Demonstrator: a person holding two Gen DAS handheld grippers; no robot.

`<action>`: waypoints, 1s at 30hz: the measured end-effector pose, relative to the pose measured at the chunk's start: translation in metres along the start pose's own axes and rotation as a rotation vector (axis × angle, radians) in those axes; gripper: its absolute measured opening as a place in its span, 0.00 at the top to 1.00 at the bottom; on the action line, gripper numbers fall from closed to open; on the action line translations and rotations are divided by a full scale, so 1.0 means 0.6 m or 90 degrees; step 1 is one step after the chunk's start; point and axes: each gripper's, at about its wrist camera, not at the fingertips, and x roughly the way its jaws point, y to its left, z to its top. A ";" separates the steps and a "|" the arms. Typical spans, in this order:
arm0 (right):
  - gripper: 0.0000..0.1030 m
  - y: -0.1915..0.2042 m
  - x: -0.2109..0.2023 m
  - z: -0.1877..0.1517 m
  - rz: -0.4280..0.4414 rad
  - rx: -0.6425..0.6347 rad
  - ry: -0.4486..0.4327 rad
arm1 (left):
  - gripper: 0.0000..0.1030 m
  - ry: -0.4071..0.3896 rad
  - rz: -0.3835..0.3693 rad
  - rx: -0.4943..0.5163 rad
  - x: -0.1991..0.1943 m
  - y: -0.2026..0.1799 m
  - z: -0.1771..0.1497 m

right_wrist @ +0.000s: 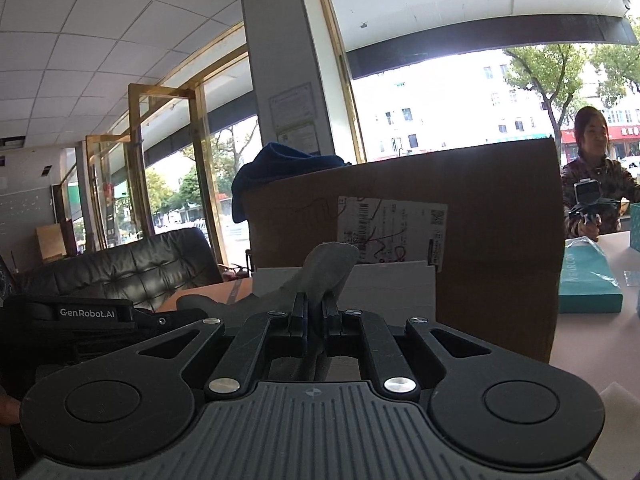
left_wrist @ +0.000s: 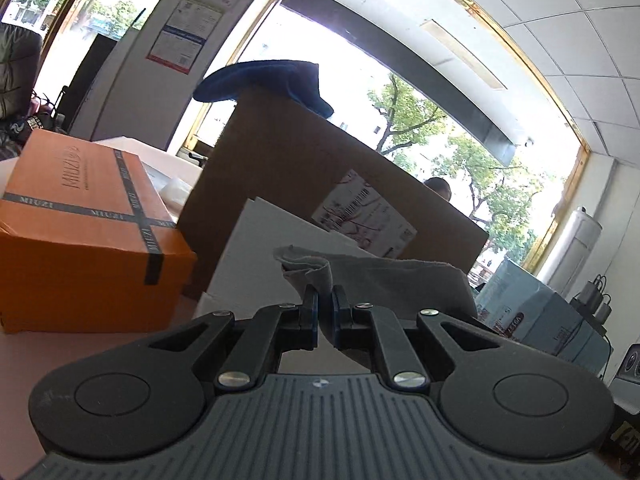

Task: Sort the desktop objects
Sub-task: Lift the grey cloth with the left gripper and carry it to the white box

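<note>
Grippers both pinch one grey cloth (left_wrist: 372, 280): left gripper (left_wrist: 325, 300) and right gripper (right_wrist: 315, 306) clamped, facing the cardboard box (right_wrist: 480, 240).

Left claw (left_wrist: 325, 304): black linkage arms, silver round-headed screws at the pivots, blue pads on the inner finger faces.
Left base: grey ribbed plate with a small cross-in-circle mark, flanked by two black round housings.
Right claw (right_wrist: 315, 308): same black arms and silver screws, dark fingers.
Right base: grey ribbed plate, same mark, two black round housings.
Marking: white "GenRobot.AI" on a black body at the right view's left edge.
</note>
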 end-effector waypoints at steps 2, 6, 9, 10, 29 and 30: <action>0.94 -0.002 0.009 -0.007 -0.002 0.009 0.012 | 0.94 0.015 0.003 -0.011 0.004 0.009 0.001; 0.94 -0.016 0.017 -0.022 -0.011 0.031 0.041 | 0.94 0.048 0.017 -0.011 0.026 0.015 -0.009; 0.94 -0.027 0.019 -0.030 -0.024 0.047 0.060 | 0.94 0.079 0.020 -0.015 0.042 0.020 -0.020; 0.94 -0.030 0.018 -0.033 -0.026 0.053 0.067 | 0.94 0.087 0.022 -0.015 0.047 0.022 -0.023; 0.94 -0.031 0.057 -0.063 -0.101 0.046 0.199 | 0.94 0.159 0.057 -0.013 0.086 0.041 -0.047; 0.94 -0.030 0.059 -0.063 -0.104 0.041 0.206 | 0.94 0.160 0.058 -0.012 0.087 0.042 -0.048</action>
